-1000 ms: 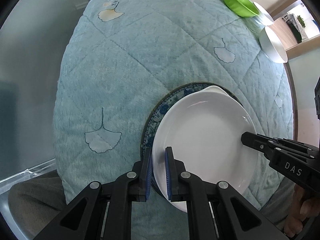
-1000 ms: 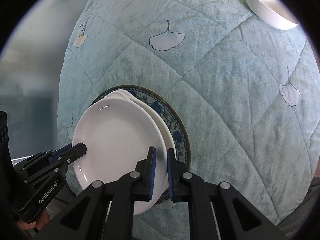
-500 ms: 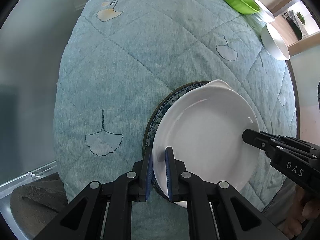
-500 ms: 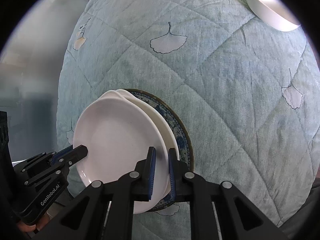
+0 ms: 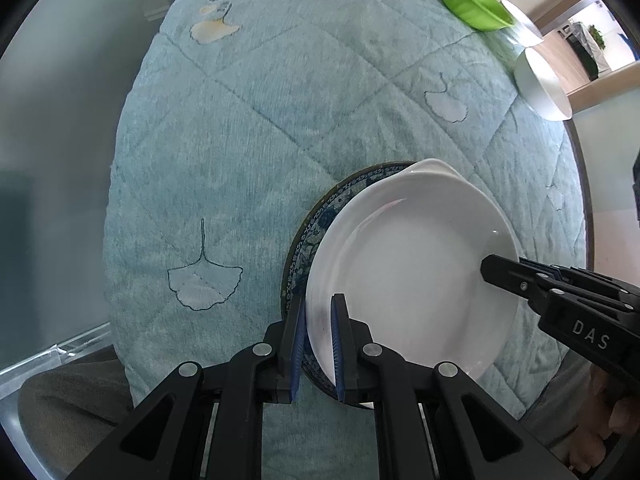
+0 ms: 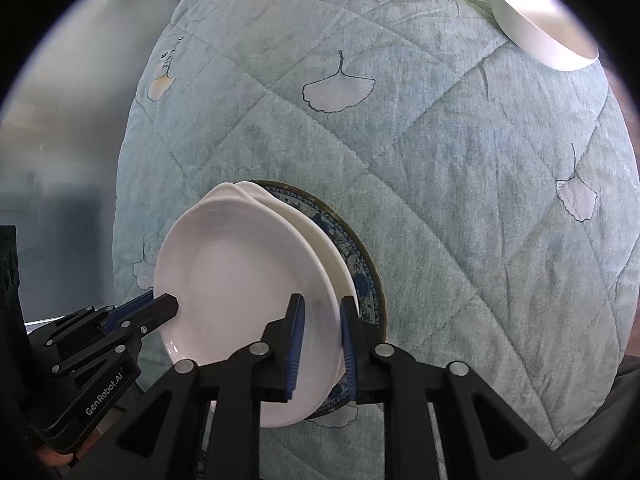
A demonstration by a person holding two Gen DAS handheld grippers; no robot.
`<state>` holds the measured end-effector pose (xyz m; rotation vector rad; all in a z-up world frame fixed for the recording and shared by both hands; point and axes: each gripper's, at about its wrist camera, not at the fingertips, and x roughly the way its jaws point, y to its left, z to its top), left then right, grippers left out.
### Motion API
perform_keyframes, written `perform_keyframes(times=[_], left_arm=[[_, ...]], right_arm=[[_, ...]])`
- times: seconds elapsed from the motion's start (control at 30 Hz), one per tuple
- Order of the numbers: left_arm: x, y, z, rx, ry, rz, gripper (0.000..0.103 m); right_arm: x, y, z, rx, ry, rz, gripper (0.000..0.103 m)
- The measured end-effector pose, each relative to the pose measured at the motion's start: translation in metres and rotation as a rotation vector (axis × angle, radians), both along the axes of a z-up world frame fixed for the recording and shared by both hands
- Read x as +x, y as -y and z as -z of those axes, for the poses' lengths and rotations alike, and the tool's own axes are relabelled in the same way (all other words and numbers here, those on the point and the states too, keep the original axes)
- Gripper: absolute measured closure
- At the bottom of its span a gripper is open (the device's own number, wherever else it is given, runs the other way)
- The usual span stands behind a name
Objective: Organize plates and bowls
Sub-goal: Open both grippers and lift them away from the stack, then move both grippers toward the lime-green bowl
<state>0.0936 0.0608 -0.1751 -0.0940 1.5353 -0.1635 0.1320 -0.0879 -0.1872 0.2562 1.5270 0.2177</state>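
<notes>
A white plate (image 5: 408,264) lies on a second white plate (image 6: 340,268), and both lie on a blue patterned plate (image 5: 316,224) on the quilted table cover. My left gripper (image 5: 319,320) straddles the white plate's left rim with its jaws slightly parted. My right gripper (image 6: 322,324) straddles the right rim of the white plates, jaws also slightly parted. Each gripper shows in the other's view, the right one in the left wrist view (image 5: 496,270) and the left one in the right wrist view (image 6: 164,306). A green bowl (image 5: 474,0) and a white bowl (image 5: 540,80) sit at the far right edge.
The light blue quilted cover (image 5: 300,92) with ginkgo leaf prints spans the table. Another white dish (image 5: 522,20) sits behind the green bowl. The table drops off at the left and near edges. A wooden shelf (image 5: 576,36) stands beyond the far right.
Both grippers' jaws have parted slightly around the plate rims. The white plate has settled lower onto the stack. The views pulled back a little.
</notes>
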Motion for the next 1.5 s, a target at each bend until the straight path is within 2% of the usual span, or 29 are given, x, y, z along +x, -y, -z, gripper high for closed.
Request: perform_keyframes(times=[0.1, 0.17, 0.4, 0.43, 0.5, 0.67, 0.8, 1.13, 1.23, 1.27, 1.3, 1.33, 1.37, 1.4, 1.47, 1.5], left_arm=[[-0.001, -0.005, -0.010, -0.024, 0.023, -0.006, 0.093], [0.001, -0.009, -0.017, -0.026, 0.048, -0.017, 0.091], [0.011, -0.018, -0.011, -0.069, 0.024, -0.027, 0.091], [0.013, -0.018, -0.008, -0.083, 0.019, -0.029, 0.091], [0.017, -0.016, 0.000, -0.114, 0.003, -0.029, 0.091], [0.018, -0.014, 0.008, -0.142, -0.014, -0.024, 0.091], [0.019, -0.017, 0.009, -0.168, -0.026, -0.029, 0.091], [0.016, -0.017, 0.009, -0.160, -0.034, -0.013, 0.092], [0.015, -0.018, 0.004, -0.126, -0.015, -0.008, 0.091], [0.016, -0.018, 0.000, -0.116, -0.002, -0.005, 0.089], [0.017, -0.019, -0.006, -0.106, 0.016, -0.004, 0.087], [0.018, -0.020, -0.012, -0.103, 0.035, -0.004, 0.081], [0.020, -0.021, -0.019, -0.096, 0.059, -0.005, 0.069], [0.023, -0.021, -0.030, -0.085, 0.092, -0.004, 0.060], [0.028, -0.021, -0.054, -0.063, 0.165, -0.010, 0.025], [0.032, -0.020, -0.068, -0.054, 0.207, -0.015, 0.021]], right_arm=[[-0.001, 0.004, -0.003, 0.001, 0.006, 0.003, 0.081], [-0.002, 0.009, -0.007, -0.024, 0.019, 0.005, 0.071], [0.002, 0.026, -0.008, 0.011, 0.019, 0.014, 0.071], [0.002, 0.027, -0.006, 0.021, 0.010, 0.014, 0.071], [0.000, 0.025, -0.003, 0.035, 0.001, 0.008, 0.081], [-0.002, 0.018, 0.002, 0.012, -0.007, -0.003, 0.086], [-0.004, 0.014, 0.008, 0.008, -0.024, -0.009, 0.086], [-0.006, 0.000, 0.013, 0.006, -0.028, -0.014, 0.086], [-0.004, 0.010, 0.009, 0.017, -0.024, 0.001, 0.085], [-0.002, 0.016, 0.004, 0.012, -0.017, -0.003, 0.076], [-0.002, 0.018, 0.001, 0.011, -0.014, -0.007, 0.051], [-0.002, 0.020, -0.005, -0.005, -0.001, -0.018, 0.035], [-0.001, 0.026, -0.016, -0.035, 0.033, -0.028, 0.016], [-0.001, 0.028, -0.028, -0.062, 0.082, -0.035, 0.016], [0.001, 0.036, -0.051, -0.108, 0.164, -0.050, 0.012], [0.004, 0.044, -0.063, -0.115, 0.195, -0.038, 0.012]])
